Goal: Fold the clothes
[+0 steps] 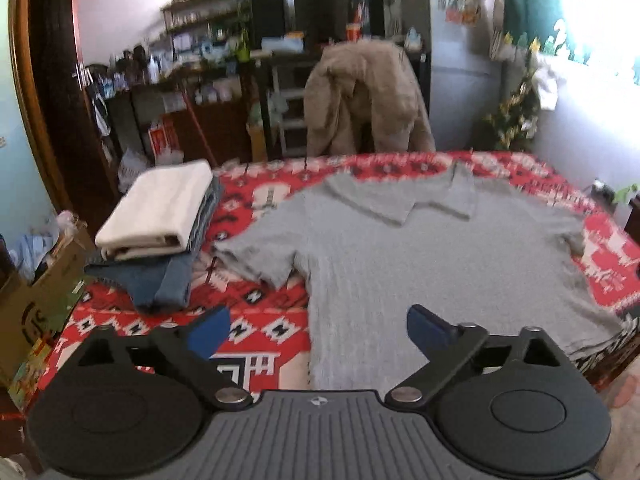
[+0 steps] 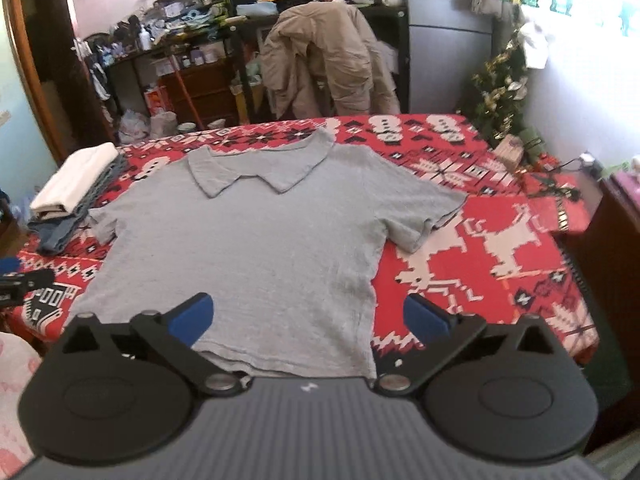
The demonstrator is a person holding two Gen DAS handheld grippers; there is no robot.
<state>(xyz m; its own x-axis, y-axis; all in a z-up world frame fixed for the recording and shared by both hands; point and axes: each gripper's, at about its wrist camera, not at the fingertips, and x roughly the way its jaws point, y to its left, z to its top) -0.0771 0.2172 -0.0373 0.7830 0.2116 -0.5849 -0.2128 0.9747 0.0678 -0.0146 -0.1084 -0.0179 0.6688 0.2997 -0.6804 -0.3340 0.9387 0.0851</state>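
A grey polo shirt [image 2: 256,232] lies spread flat, collar away from me, on the red patterned bed cover [image 2: 500,240]. My right gripper [image 2: 308,320] hovers above the shirt's near hem, open, with nothing between its blue pads. In the left wrist view the same grey shirt [image 1: 400,248] fills the right half of the bed. My left gripper [image 1: 318,332] is open above the shirt's left hem edge, holding nothing. The left gripper's tip [image 2: 16,272] shows at the right wrist view's left edge.
A stack of folded clothes [image 1: 160,216], white on top of denim, sits at the bed's left side. A chair draped with a beige jacket [image 2: 320,60] stands behind the bed. Cluttered shelves [image 1: 200,40] line the back wall. A cardboard box [image 1: 36,296] is at left.
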